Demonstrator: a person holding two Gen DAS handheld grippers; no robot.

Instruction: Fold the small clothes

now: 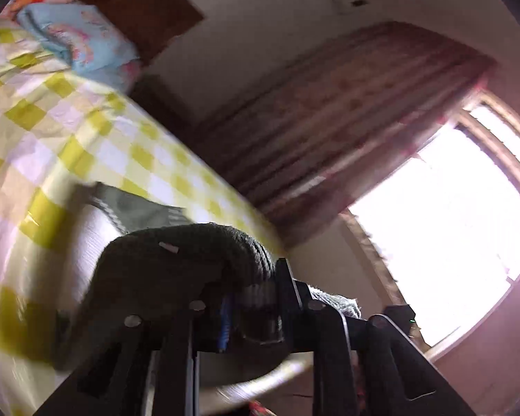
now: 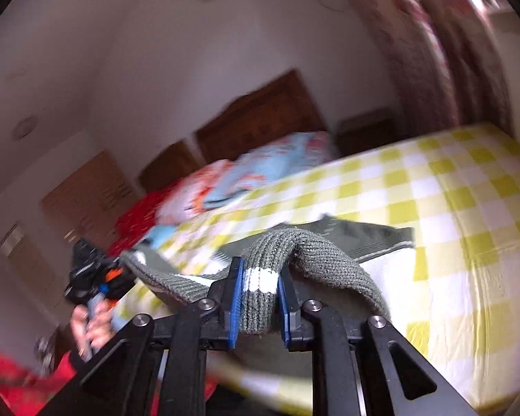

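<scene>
Grey knitted garment (image 2: 315,246) with white stripes hangs lifted above the checked bed (image 2: 468,208), near its foot edge; right claw (image 2: 260,298) pinches its ribbed hem, left claw (image 1: 256,298) pinches another fold. Pillows (image 2: 260,166) lie by the headboard (image 2: 260,118).

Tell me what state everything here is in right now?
Grey knit garment: lifted at its hem, the rest lying on the bed.
Right gripper: shut on the garment's striped hem.
Left gripper: clamped on the garment's edge.
Checked bedsheet: spread, lightly wrinkled.
Curtain: partly drawn.
</scene>
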